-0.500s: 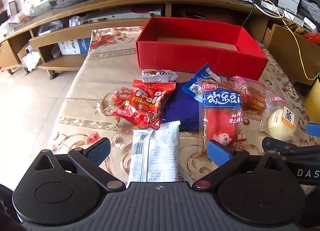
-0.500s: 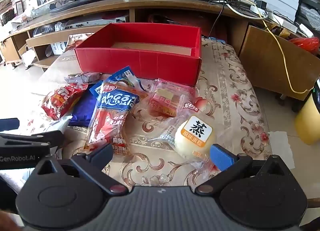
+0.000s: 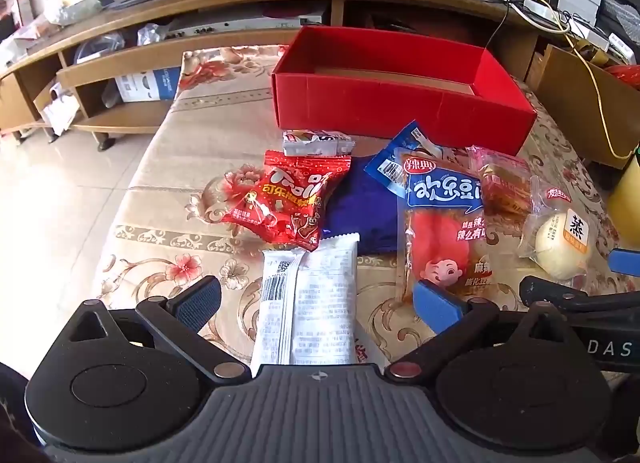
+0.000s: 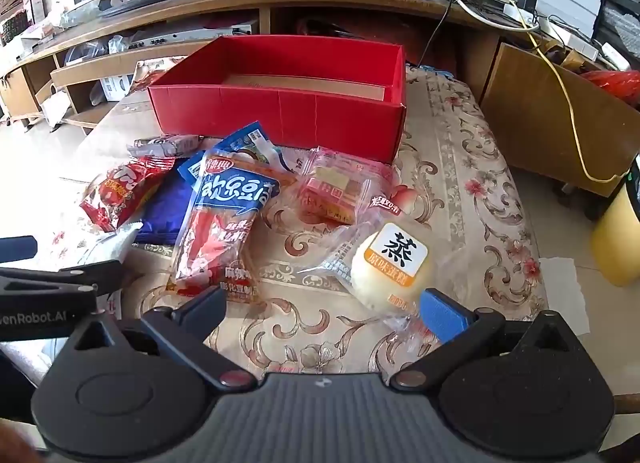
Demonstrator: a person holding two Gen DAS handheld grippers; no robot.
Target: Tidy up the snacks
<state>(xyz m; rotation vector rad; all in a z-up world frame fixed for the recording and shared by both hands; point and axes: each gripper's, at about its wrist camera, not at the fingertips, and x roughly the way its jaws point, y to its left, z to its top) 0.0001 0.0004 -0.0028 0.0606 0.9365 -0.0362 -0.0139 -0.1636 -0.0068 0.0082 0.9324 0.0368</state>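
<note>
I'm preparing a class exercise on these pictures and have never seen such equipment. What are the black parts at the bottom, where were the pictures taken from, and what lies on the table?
Each picture comes from a camera on a hand-held two-finger gripper, looking forward along its fingers. The black parts are the grippers themselves: the left gripper and the right gripper, both open and holding nothing. On the floral tablecloth stands an open red box. Before it lie wrapped snacks: a white bar, a red candy bag, a blue-labelled spicy tofu pack and a steamed cake.
</note>
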